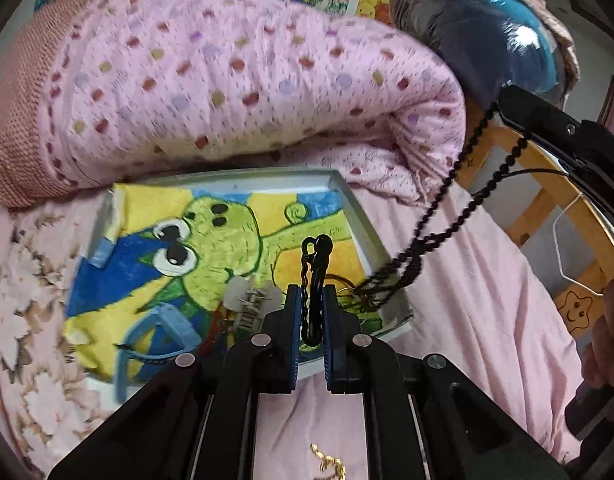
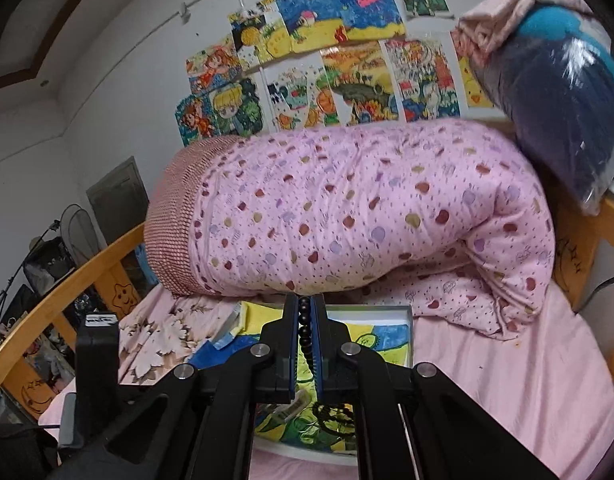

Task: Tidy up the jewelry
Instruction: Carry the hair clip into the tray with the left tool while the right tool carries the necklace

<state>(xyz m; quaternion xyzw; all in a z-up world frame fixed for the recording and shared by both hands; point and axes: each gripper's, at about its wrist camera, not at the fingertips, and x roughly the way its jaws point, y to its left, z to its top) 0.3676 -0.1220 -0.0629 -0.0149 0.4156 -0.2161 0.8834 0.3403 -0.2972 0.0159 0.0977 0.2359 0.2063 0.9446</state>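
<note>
My left gripper (image 1: 311,290) is shut on a black hair clip (image 1: 318,254) with a wavy side, held upright over a shallow white tray (image 1: 359,216) lined with a frog drawing. Small pieces lie in the tray: a white clip (image 1: 239,294) and a blue band (image 1: 175,322). At the upper right of the left wrist view, my right gripper (image 1: 503,100) is shut on a black bead necklace (image 1: 447,188) that hangs down to the tray's right corner. In the right wrist view the beads (image 2: 305,322) sit pinched in my right gripper (image 2: 305,300) above the tray (image 2: 411,314).
The tray rests on a pink bed sheet. A rolled pink dotted quilt (image 2: 347,216) lies just behind it, with a bagged blue pillow (image 2: 563,112) at the right. A gold chain (image 1: 329,460) lies on the sheet under my left gripper. Wooden bed rails (image 2: 67,280) border the bed.
</note>
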